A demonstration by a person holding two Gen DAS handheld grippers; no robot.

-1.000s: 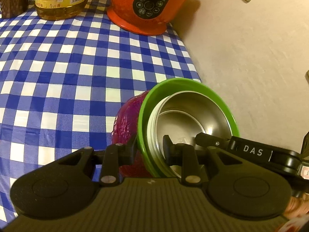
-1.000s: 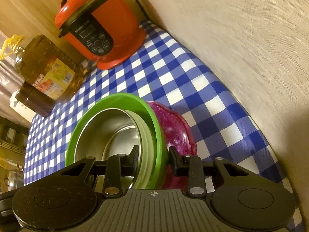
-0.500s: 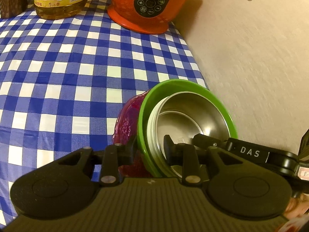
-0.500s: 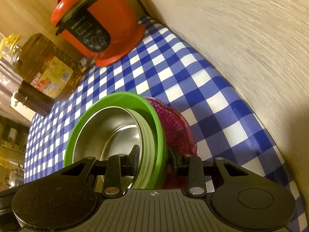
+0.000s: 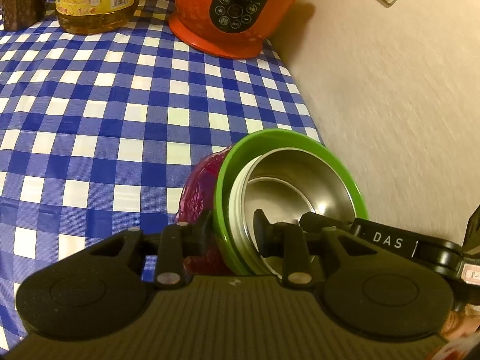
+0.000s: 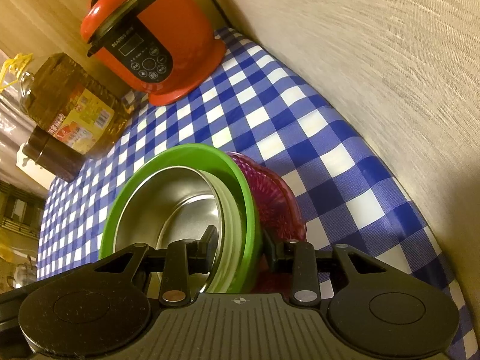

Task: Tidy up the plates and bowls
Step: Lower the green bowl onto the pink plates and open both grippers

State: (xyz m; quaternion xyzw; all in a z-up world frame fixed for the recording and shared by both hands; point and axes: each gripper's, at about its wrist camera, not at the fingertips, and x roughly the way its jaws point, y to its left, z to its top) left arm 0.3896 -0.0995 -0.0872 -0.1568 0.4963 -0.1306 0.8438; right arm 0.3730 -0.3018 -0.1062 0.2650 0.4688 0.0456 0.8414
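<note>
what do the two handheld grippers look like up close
Both are matte black. The left gripper and right gripper each have a ribbed grey-black body, two round discs at the sides, slim linkage bars with silver rivets, and short black fingers. A small white crosshair mark sits on each body. In the left view, the right gripper's side reads "DAS" in white.

A table covered in a blue-and-white checked cloth carries a red electric cooker, a bottle of cooking oil and a dark jar at its far end by the wall.
</note>
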